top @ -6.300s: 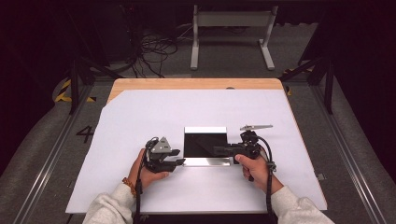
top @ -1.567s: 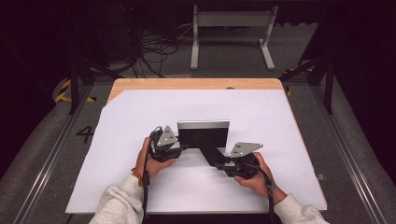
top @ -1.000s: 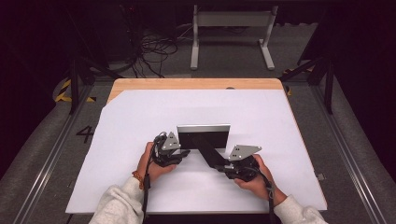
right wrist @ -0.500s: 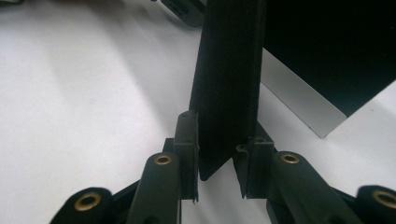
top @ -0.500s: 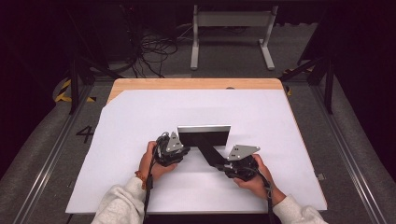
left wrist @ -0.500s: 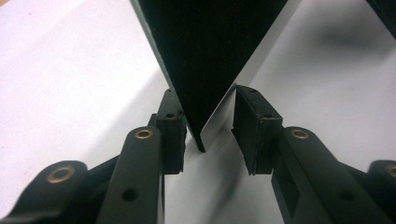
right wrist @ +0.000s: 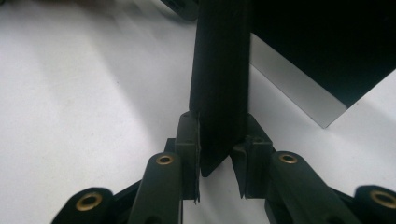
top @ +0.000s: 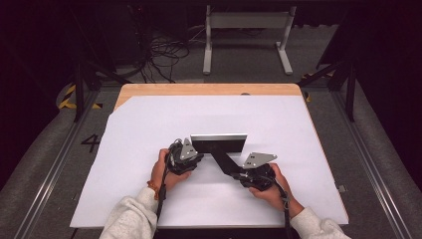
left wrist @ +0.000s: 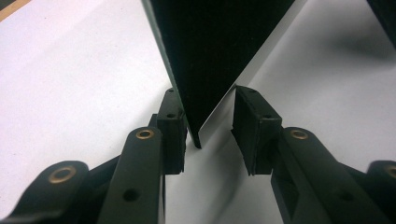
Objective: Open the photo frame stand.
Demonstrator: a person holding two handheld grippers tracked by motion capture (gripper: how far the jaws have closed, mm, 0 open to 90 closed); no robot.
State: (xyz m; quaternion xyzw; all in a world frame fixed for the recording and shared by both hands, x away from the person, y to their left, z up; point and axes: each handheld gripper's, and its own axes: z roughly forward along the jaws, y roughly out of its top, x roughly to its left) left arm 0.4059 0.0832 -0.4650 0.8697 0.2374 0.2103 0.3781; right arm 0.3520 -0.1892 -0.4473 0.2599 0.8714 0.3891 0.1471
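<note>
High view: thin black folded sheet on white tabletop, mid-front | left tongs released around its corner | right tongs clenched on folded strip | looks light, floppy; hold corners.

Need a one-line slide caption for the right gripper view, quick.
Right gripper clamps a folded black flap above the white table cover.
</note>
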